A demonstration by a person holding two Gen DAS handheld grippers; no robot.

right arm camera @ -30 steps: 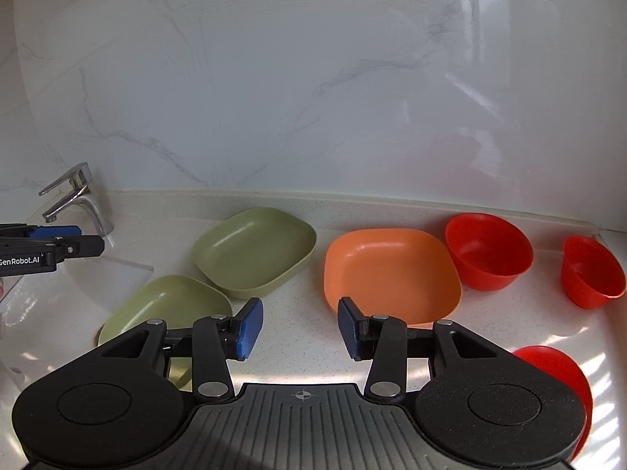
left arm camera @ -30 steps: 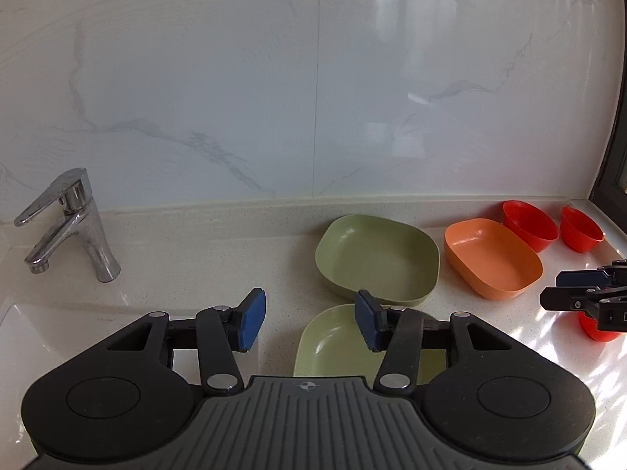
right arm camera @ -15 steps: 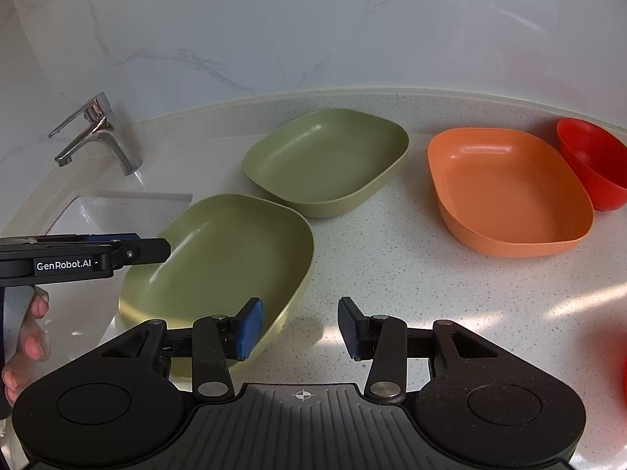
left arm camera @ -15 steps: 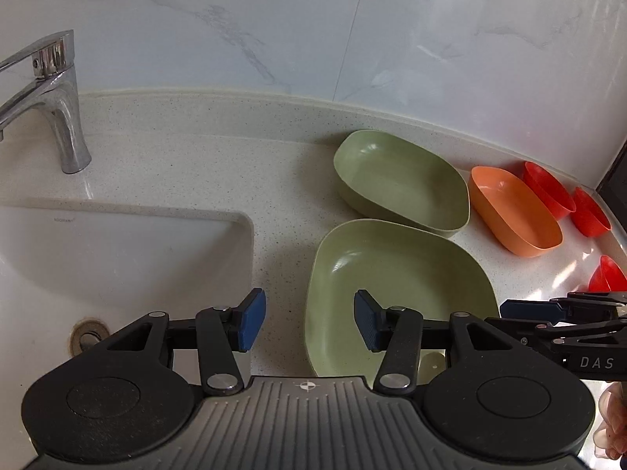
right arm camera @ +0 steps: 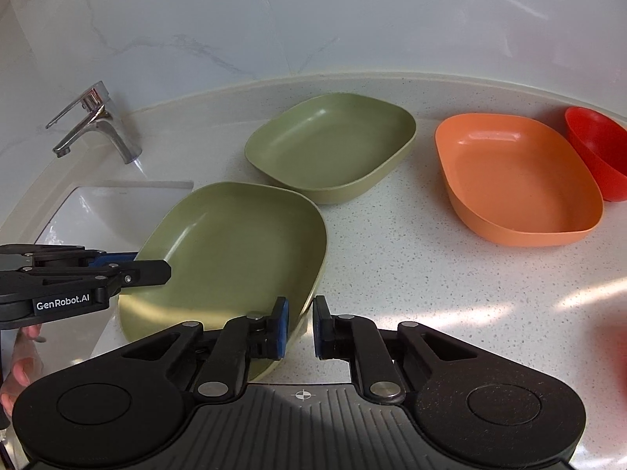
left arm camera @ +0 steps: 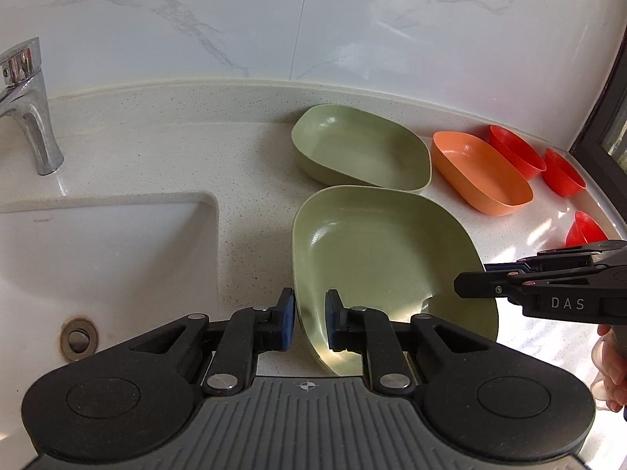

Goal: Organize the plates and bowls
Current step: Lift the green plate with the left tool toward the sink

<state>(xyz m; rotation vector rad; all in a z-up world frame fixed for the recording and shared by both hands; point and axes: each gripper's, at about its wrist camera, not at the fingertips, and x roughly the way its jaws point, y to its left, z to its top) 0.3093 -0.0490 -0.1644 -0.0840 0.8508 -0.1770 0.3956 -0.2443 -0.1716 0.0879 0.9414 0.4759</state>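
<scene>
A shallow green plate (left arm camera: 376,250) (right arm camera: 235,243) lies on the counter beside the sink. My left gripper (left arm camera: 309,323) straddles its left rim, jaws narrowed around the rim. My right gripper (right arm camera: 299,327) straddles its right rim the same way; it shows from the side in the left wrist view (left arm camera: 470,286). A deeper green dish (left arm camera: 360,147) (right arm camera: 333,145) sits behind it, then an orange dish (left arm camera: 482,172) (right arm camera: 517,176). Red bowls (left arm camera: 517,150) (right arm camera: 595,152) stand at the right.
The white sink basin (left arm camera: 102,258) (right arm camera: 94,211) lies left of the plate, with a chrome faucet (left arm camera: 27,105) (right arm camera: 94,121) behind it. A marble wall backs the speckled counter (right arm camera: 431,258). A dark window frame (left arm camera: 603,117) bounds the right end.
Both grippers moved in onto the near green plate and their jaws narrowed around its opposite rims. The plate now looks larger and closer in both views.
</scene>
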